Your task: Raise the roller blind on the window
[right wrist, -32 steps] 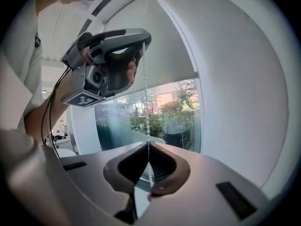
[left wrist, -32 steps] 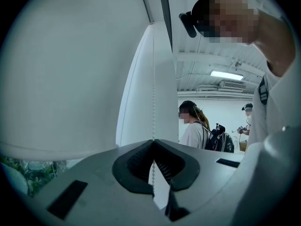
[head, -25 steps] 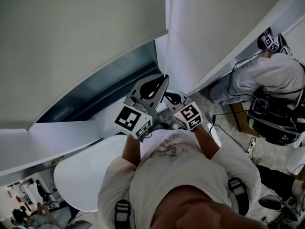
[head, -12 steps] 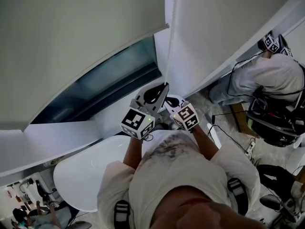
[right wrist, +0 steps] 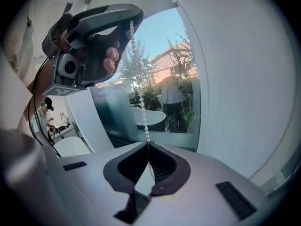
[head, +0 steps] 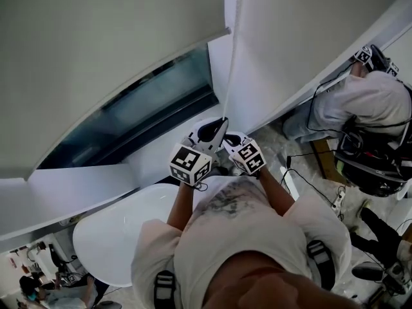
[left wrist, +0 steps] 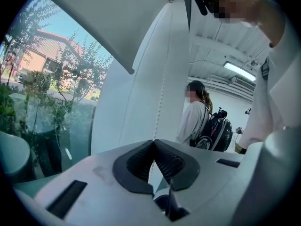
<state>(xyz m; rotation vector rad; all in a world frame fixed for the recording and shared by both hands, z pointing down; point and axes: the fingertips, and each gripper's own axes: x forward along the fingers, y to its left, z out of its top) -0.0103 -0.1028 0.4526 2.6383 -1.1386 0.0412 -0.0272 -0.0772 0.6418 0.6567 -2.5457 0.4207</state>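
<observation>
The pale roller blind [head: 96, 56] hangs over the window glass [head: 141, 118], with a strip of glass bare below its bottom edge. A white bead chain [head: 233, 50] runs down beside the window frame. My left gripper [head: 223, 121] is shut on the chain. Just below it, my right gripper [head: 226, 136] is shut on the same chain. In the right gripper view the bead chain [right wrist: 139, 93] drops from the left gripper [right wrist: 130, 21] into the right gripper [right wrist: 148, 144]. In the left gripper view the left gripper [left wrist: 154, 141] is shut and the bead chain [left wrist: 162, 98] rises from its tips.
A white round table [head: 122, 237] stands below the sill at my left. The white wall panel [head: 290, 44] is right of the chain. Another person [head: 367, 102] bends at the far right, next to a black backpack [head: 373, 166] and floor cables.
Both grippers have come down with the chain in them. The blind's bottom edge has risen, and more window glass shows beneath it.
</observation>
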